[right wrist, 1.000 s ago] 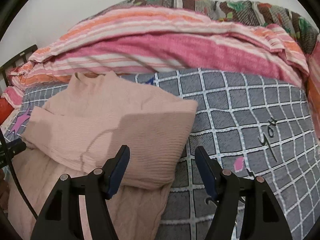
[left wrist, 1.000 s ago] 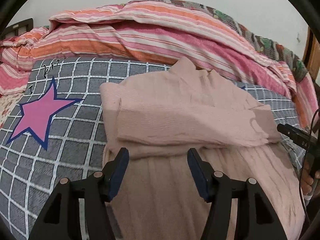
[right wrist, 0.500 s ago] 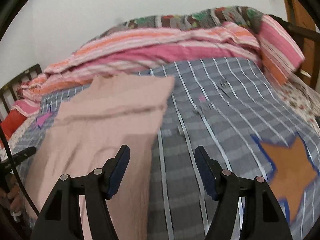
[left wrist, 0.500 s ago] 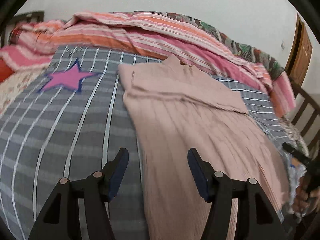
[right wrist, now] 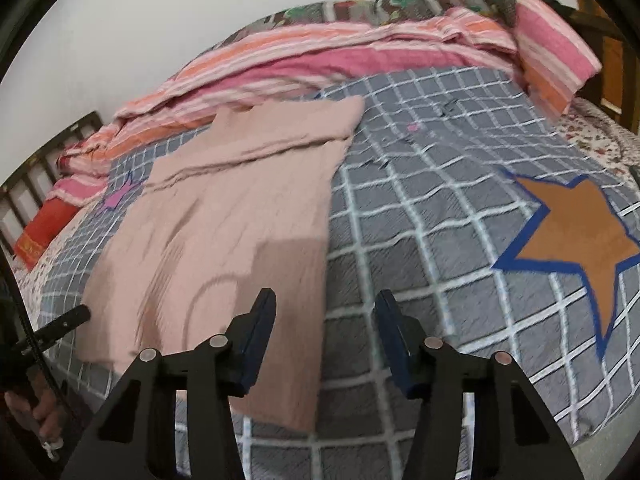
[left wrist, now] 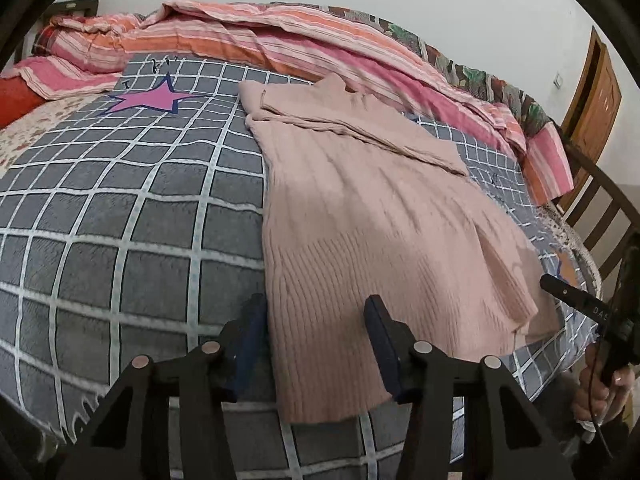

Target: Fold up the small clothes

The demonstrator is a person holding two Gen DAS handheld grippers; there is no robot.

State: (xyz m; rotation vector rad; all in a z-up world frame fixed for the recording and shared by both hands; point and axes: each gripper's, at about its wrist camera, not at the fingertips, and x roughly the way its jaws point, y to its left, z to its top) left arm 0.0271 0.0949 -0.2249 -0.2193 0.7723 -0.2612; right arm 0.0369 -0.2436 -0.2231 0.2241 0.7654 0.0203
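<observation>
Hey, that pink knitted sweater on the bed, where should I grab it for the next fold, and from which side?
Probably take the pink sweater by its ribbed bottom hem, one corner per claw, coming in from the near bed edge. The sleeves already lie folded across the chest, and the hem is the free edge nearest both open claws, left and right.

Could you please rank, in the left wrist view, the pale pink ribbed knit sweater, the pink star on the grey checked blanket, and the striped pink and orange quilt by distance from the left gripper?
1. Pale pink ribbed knit sweater: its hem lies between the left gripper's open jaws.
2. Pink star: upper left, on the grey checked blanket.
3. Striped pink and orange quilt: bunched along the far edge.
</observation>
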